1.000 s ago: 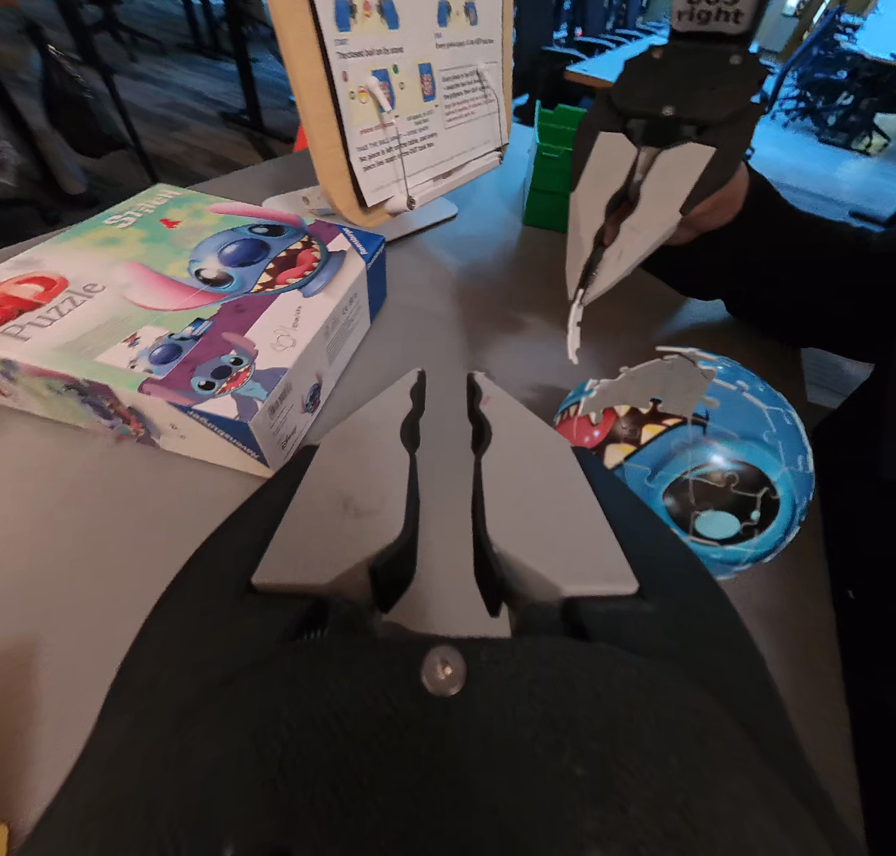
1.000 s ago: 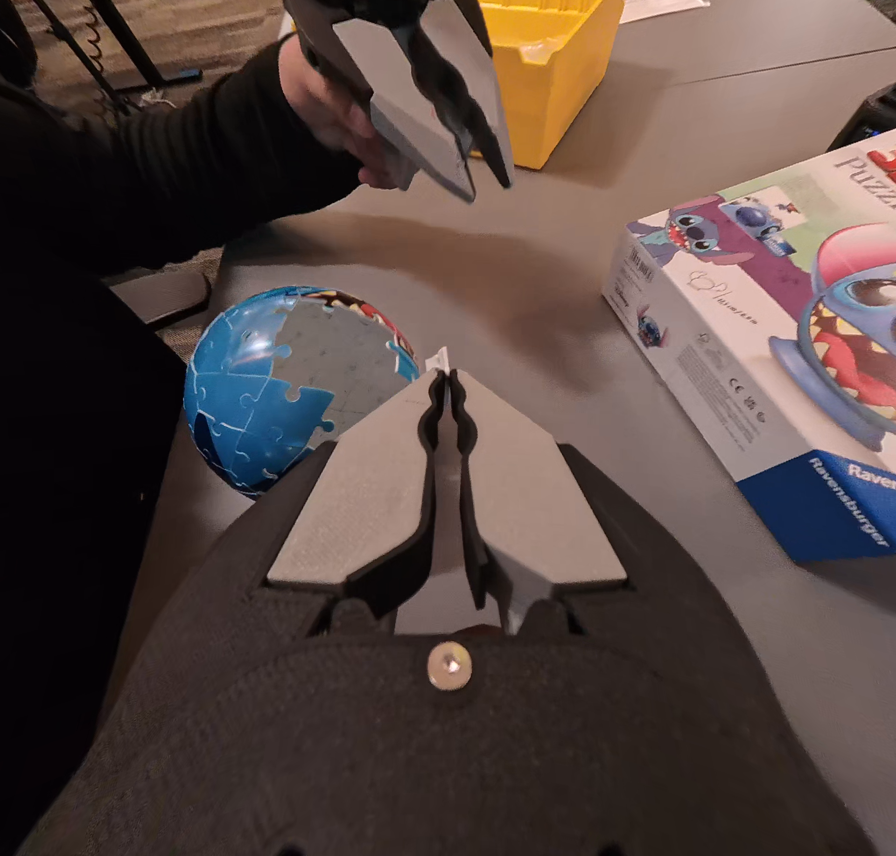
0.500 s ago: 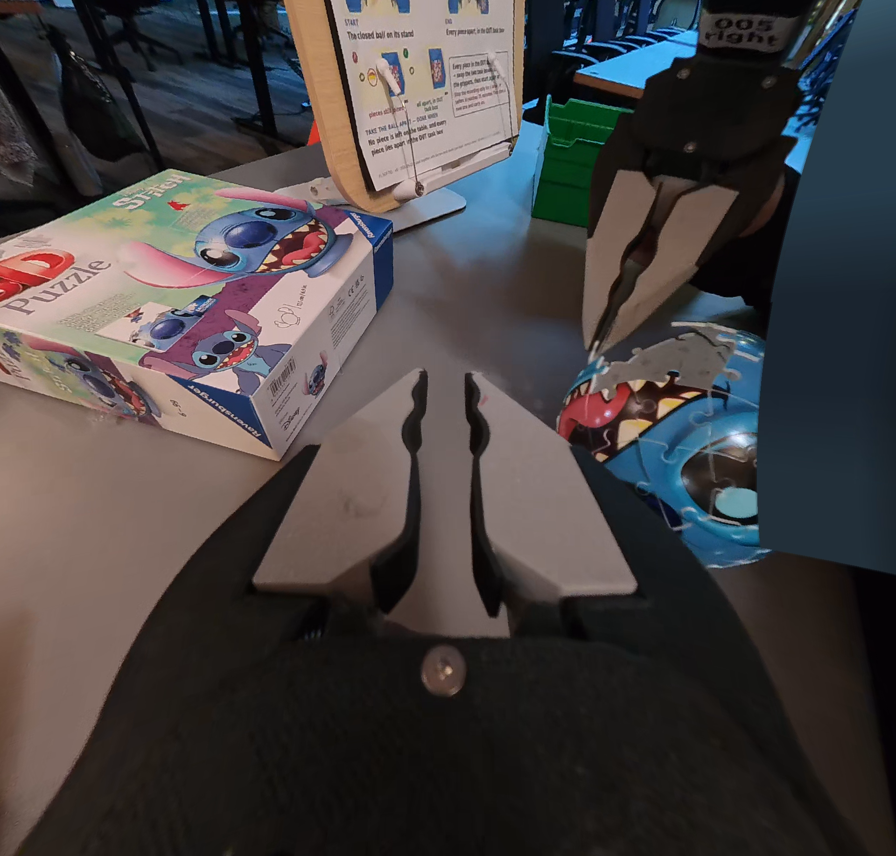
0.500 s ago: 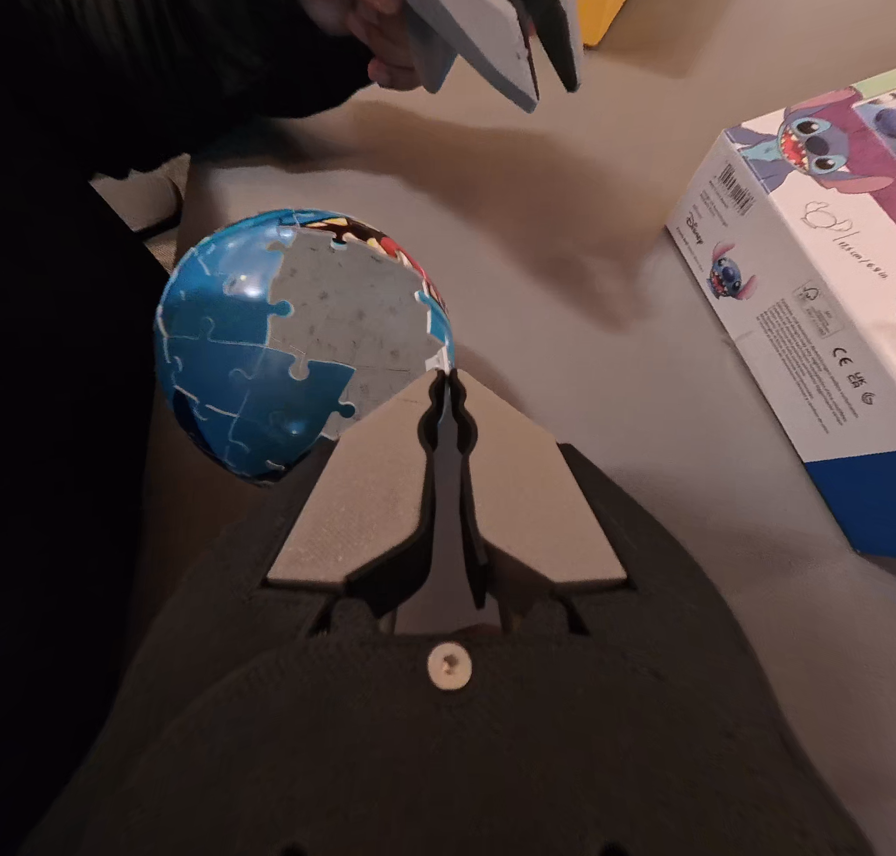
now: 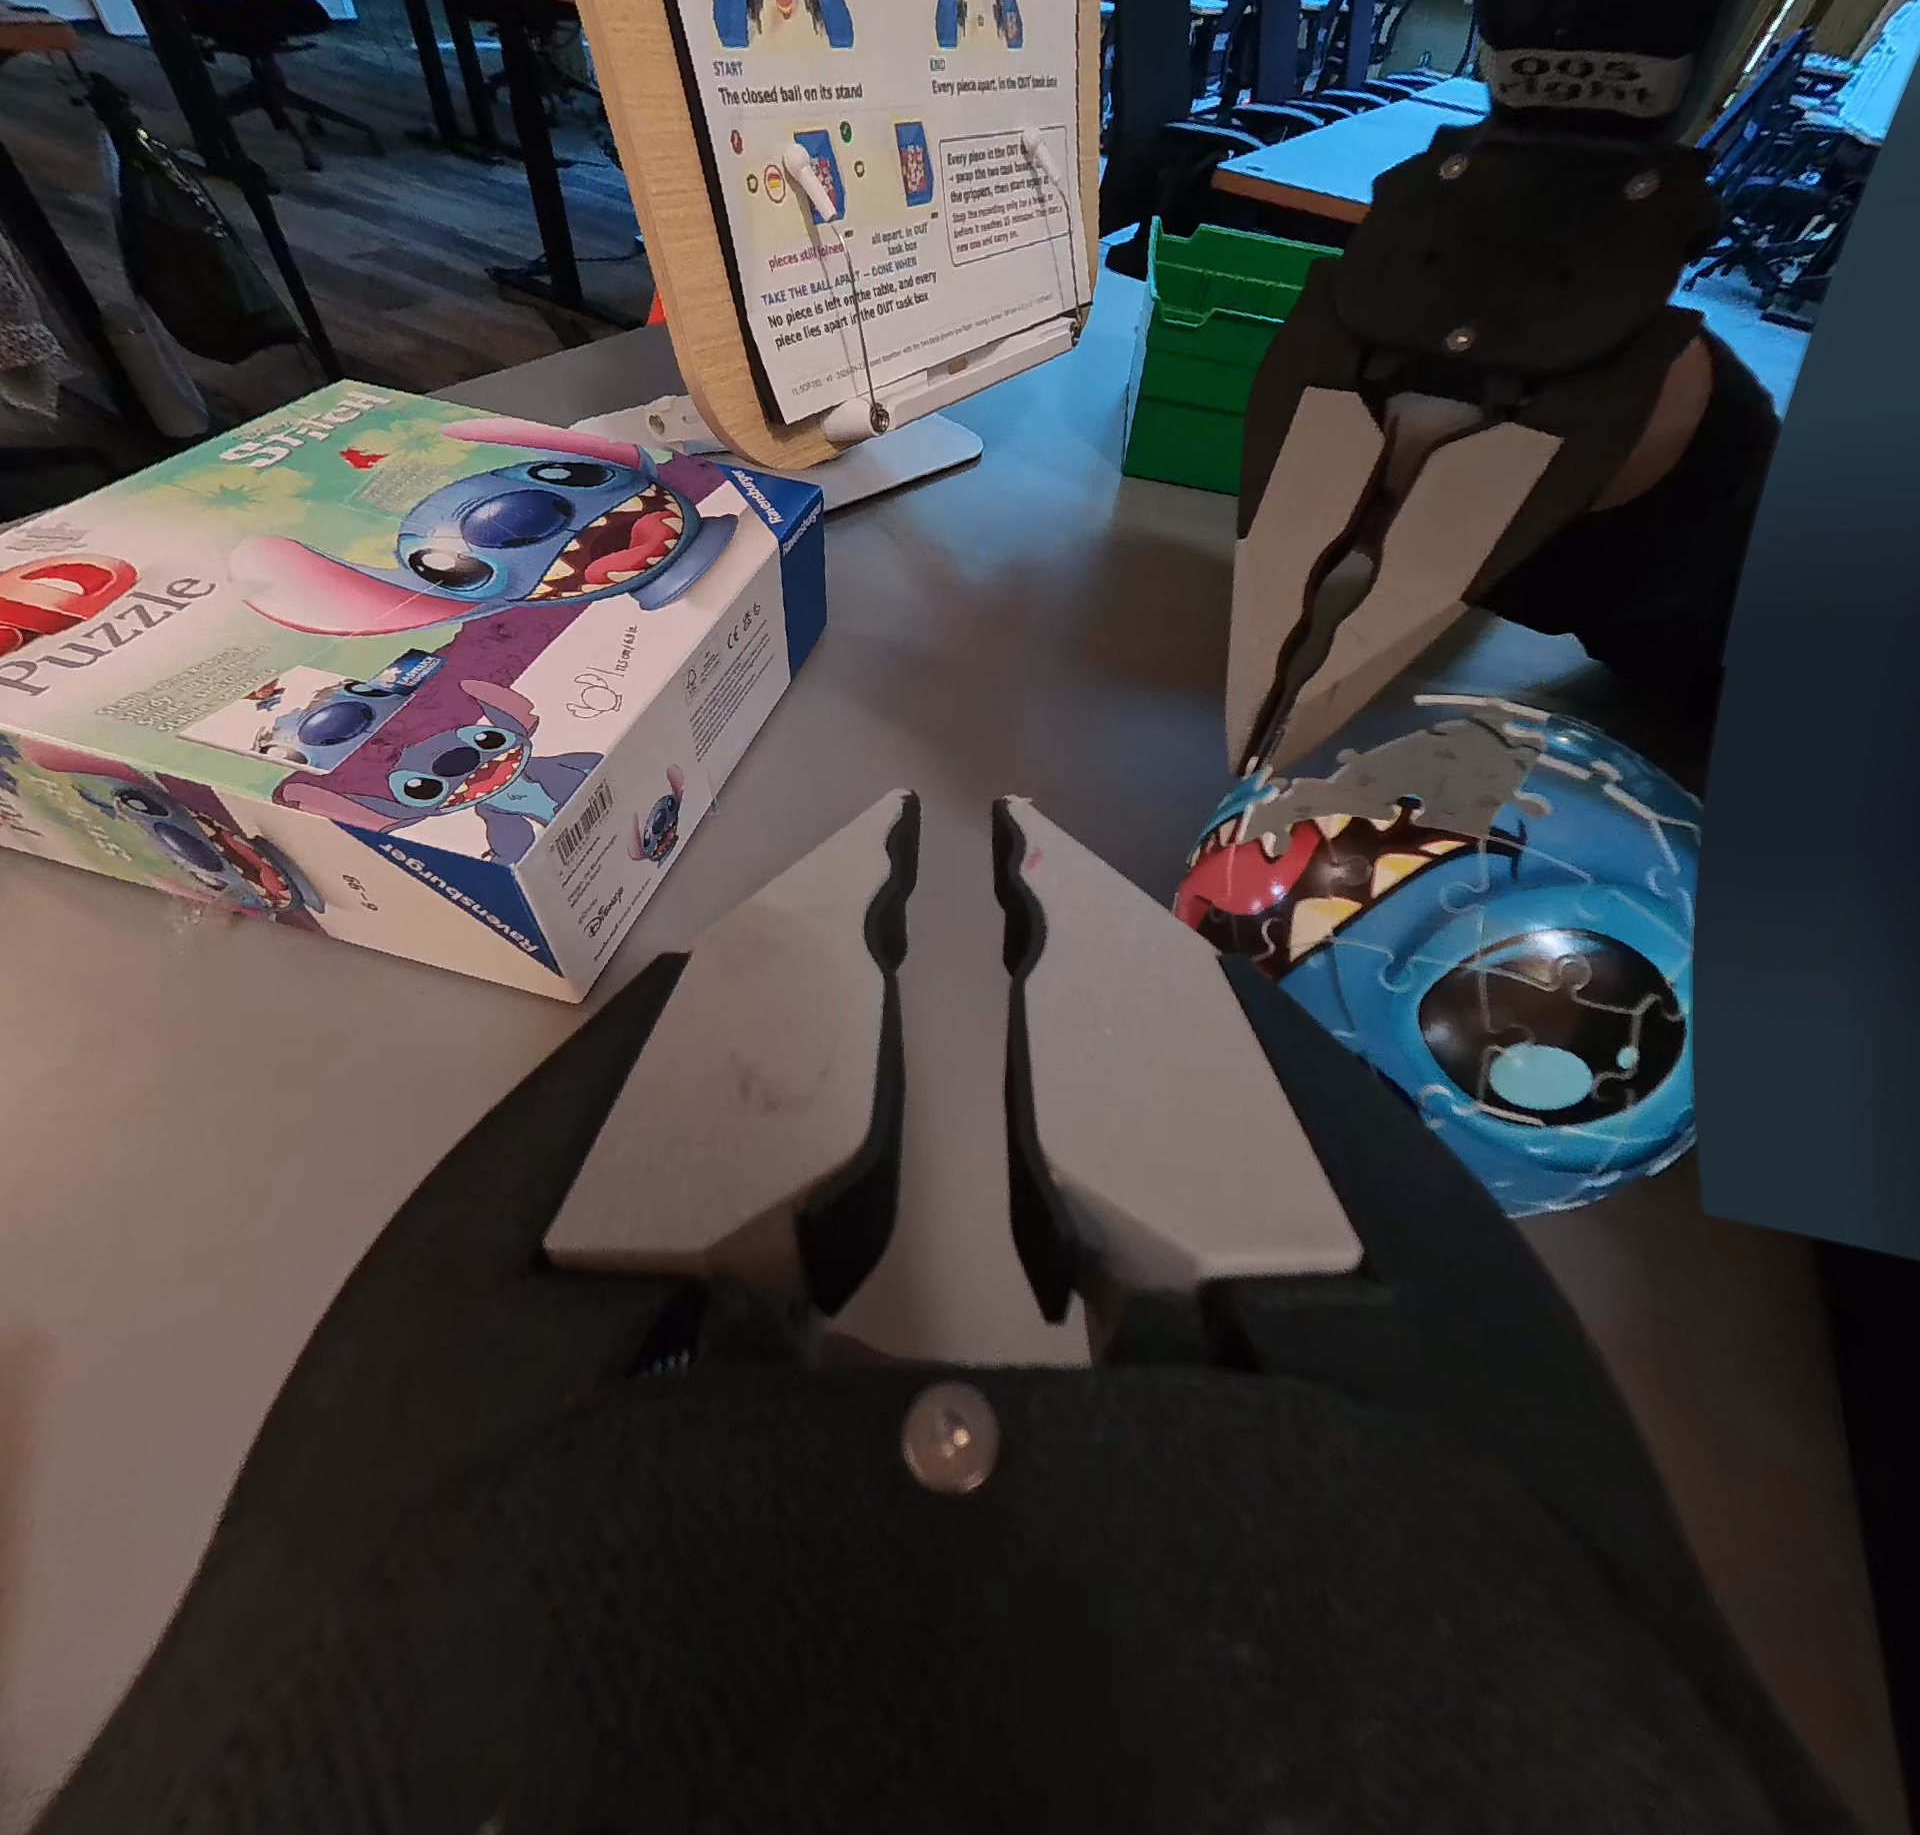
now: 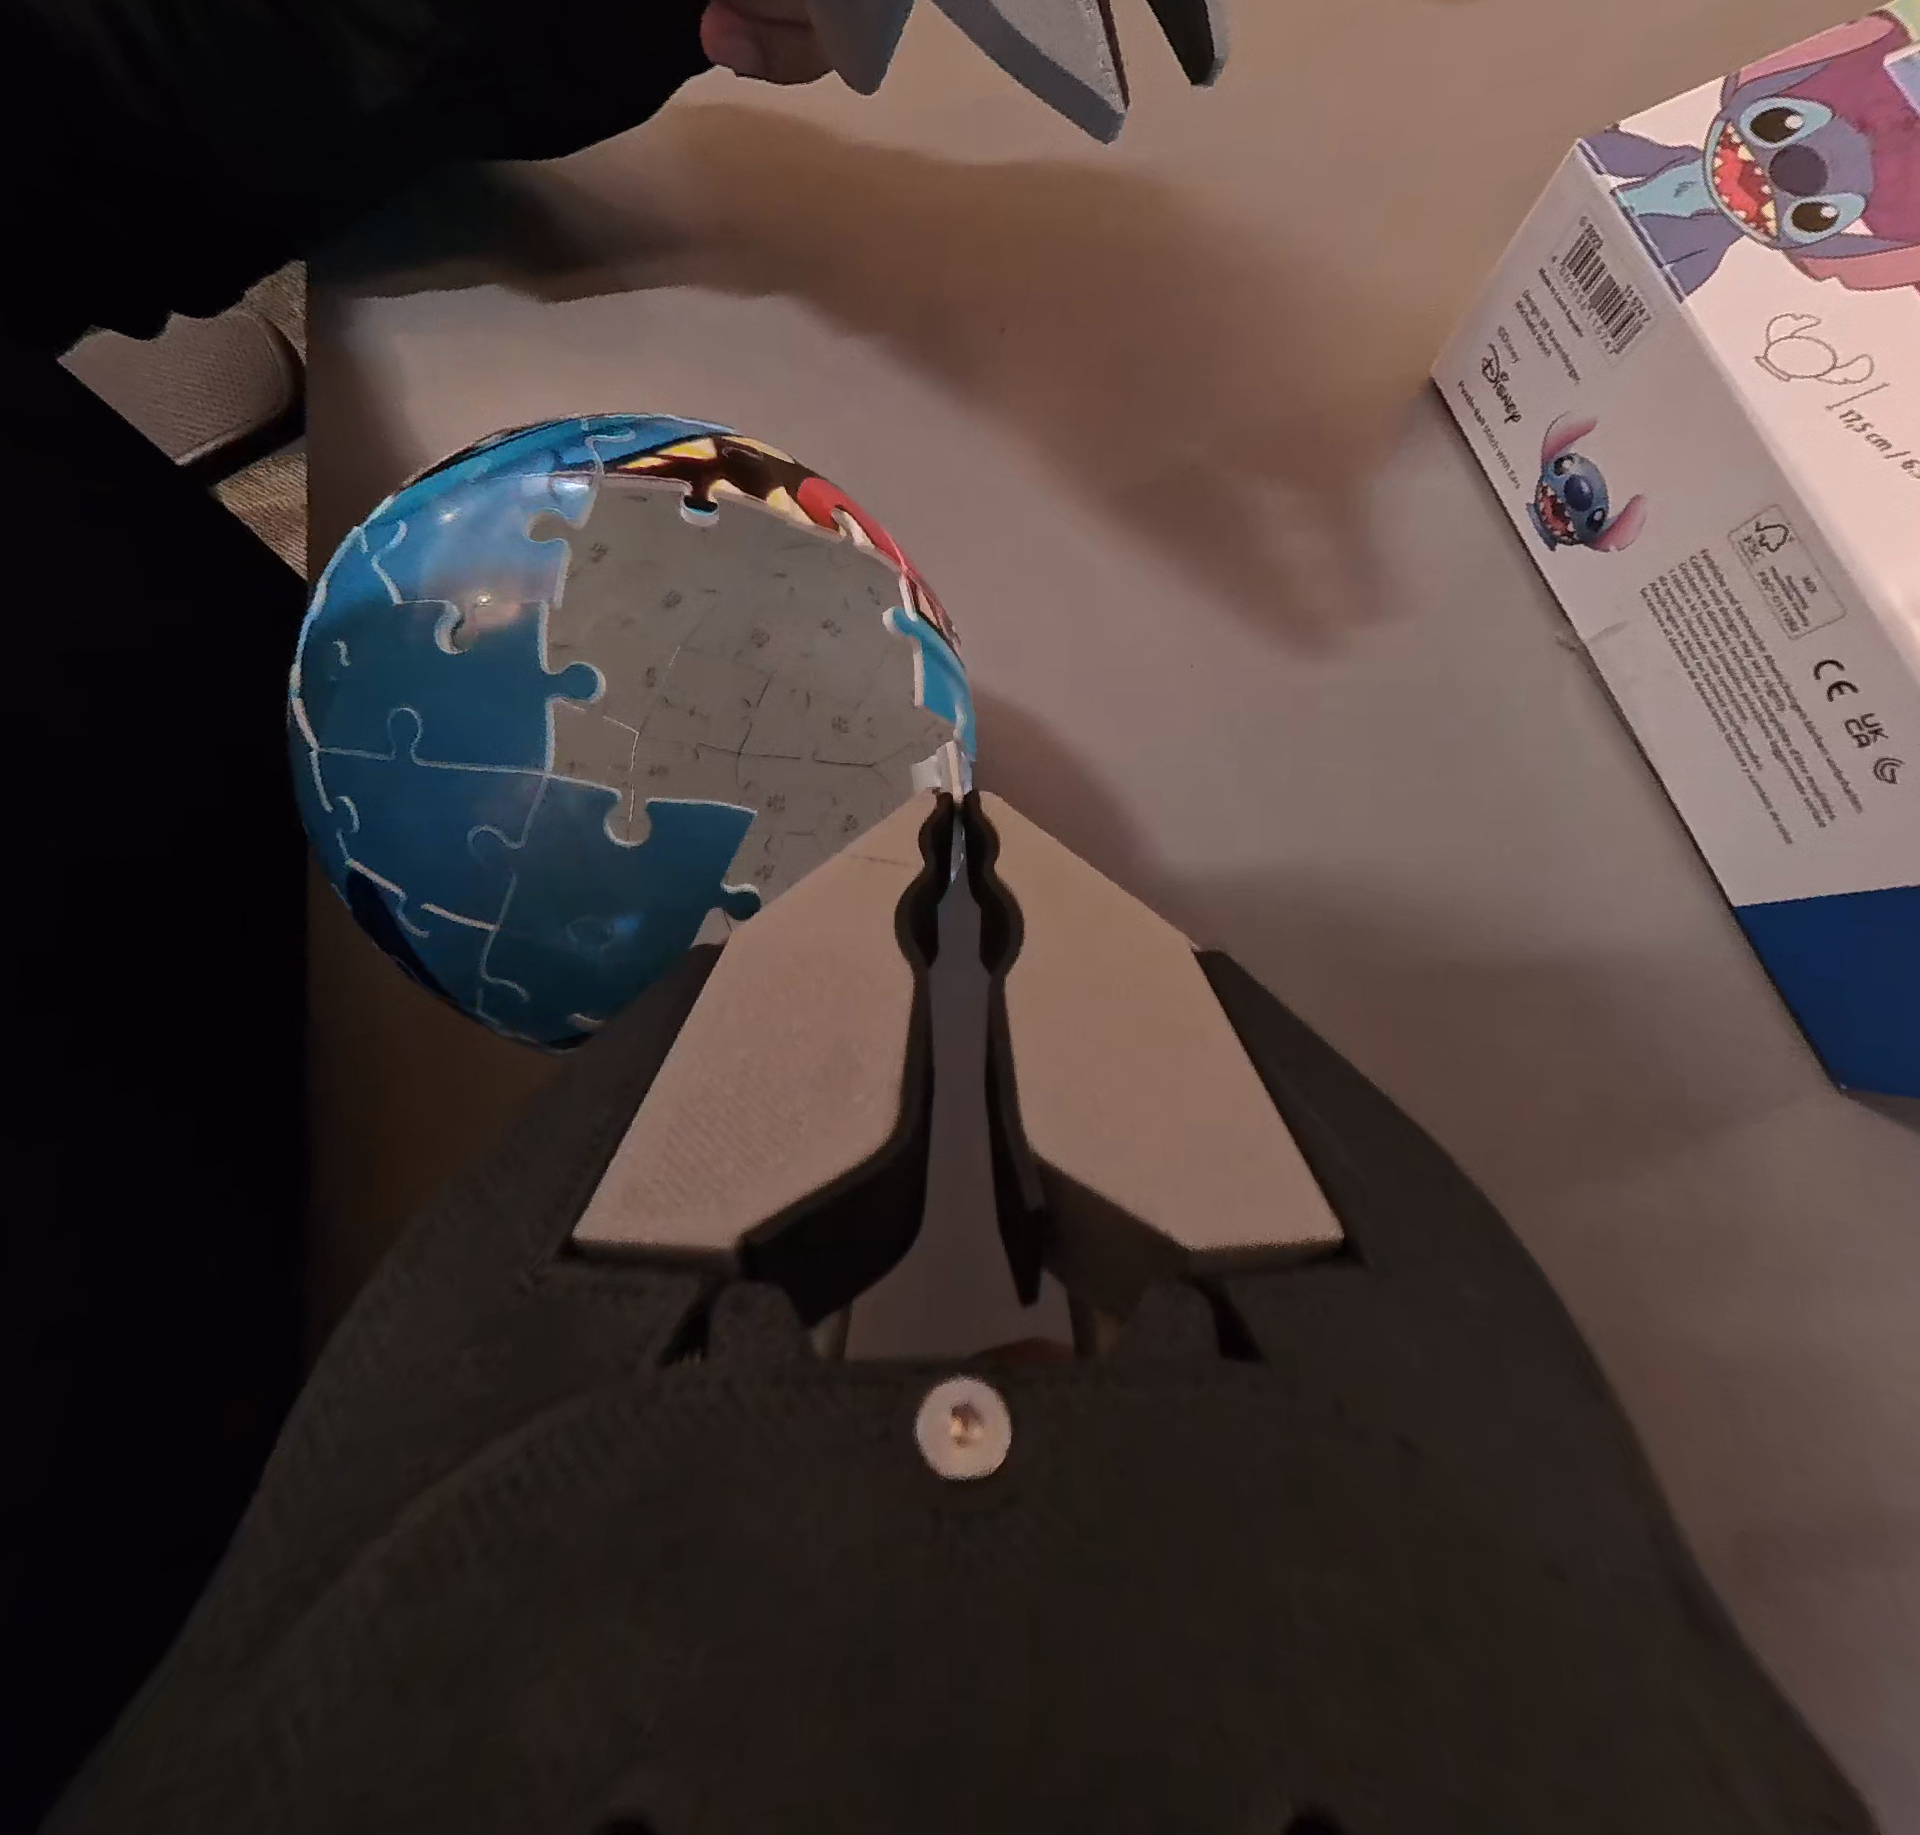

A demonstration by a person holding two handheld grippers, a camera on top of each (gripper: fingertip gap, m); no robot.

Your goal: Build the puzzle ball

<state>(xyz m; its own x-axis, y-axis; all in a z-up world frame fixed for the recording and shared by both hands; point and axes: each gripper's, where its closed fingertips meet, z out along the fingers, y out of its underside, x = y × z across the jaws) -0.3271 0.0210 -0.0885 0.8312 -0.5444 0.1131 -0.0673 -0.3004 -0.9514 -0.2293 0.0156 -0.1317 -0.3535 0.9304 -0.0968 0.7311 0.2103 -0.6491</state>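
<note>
Blue puzzle ball (image 6: 520, 746) on table, large gap exposing grey inside

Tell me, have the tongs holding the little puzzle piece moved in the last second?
Yes. The right tongs came down toward the puzzle ball, which sits in place; their tips now meet its open rim.

The left wrist view sits just behind the left claw (image 5: 954, 817) and looks forward, low over the tabletop (image 5: 987, 632). It faces the box (image 5: 416, 663), a stand with a sheet (image 5: 873, 154) and the room behind. The ball (image 5: 1475, 964) is near, on its right.

The right wrist view sits just behind the right claw (image 6: 954, 798) and looks almost straight down at the tabletop (image 6: 1195, 559). It is very close to the ball (image 6: 623, 736).

Both views share the ball, the box (image 6: 1745, 455) and the tabletop between them. Each view also shows the other claw, farther off: the right claw (image 5: 1262, 759) in the left view and the left claw (image 6: 1153, 107) at the top of the right view.
</note>
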